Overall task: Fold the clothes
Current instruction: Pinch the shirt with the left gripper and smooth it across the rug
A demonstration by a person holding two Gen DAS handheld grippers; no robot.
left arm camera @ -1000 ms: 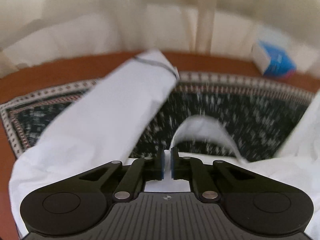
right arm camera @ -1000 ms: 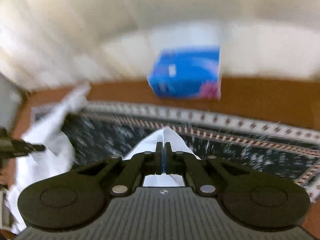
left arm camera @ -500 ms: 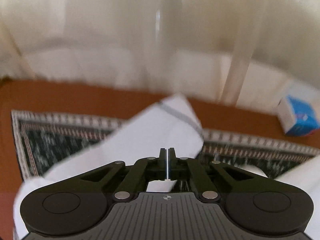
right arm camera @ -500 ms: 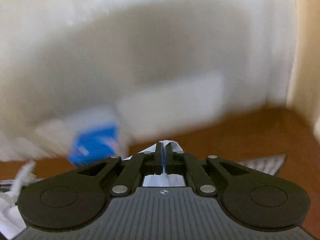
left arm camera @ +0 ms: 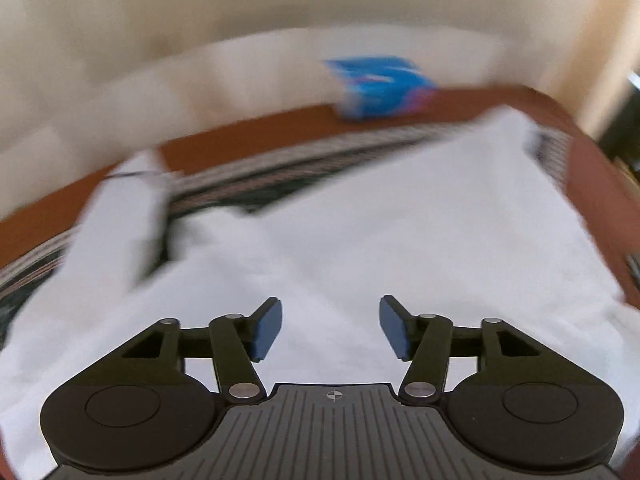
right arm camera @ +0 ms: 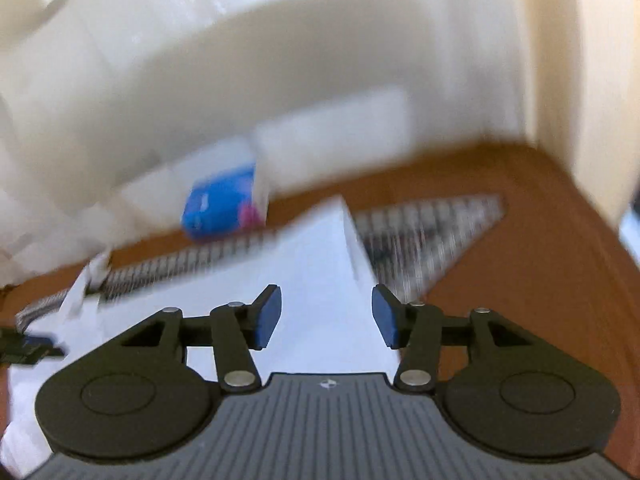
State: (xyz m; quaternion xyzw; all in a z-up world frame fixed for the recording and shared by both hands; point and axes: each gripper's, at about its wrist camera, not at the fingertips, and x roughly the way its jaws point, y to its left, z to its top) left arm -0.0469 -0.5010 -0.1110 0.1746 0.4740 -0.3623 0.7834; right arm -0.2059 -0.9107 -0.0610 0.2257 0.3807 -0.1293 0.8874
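a second ago both grippers were pinched shut on folds of the white garment (left arm camera: 400,232); now the left gripper (left arm camera: 330,330) has its jaws opening, blue pads spread with nothing pressed between them, only cloth lying below the gap. the right gripper (right arm camera: 326,316) is likewise opening, pads apart and clear of the fabric under them. the garment, lifted before, now lies spread flat over the patterned mat (right arm camera: 424,236), and both frames are smeared with motion blur

the left wrist view shows a broad white sheet of cloth reaching toward the far right table edge, plus a sleeve (left arm camera: 120,224) with a dark trim band sticking out at far left. the right wrist view shows instead the garment's pointed far corner, the mat's bare corner beyond it, and a dark piece of the other gripper at the left edge

the surface is a reddish-brown wooden table (right arm camera: 540,248) carrying the dark mat with its striped border. a blue box (left arm camera: 380,88) sits at the table's far edge, against pale cream curtains (right arm camera: 280,60)
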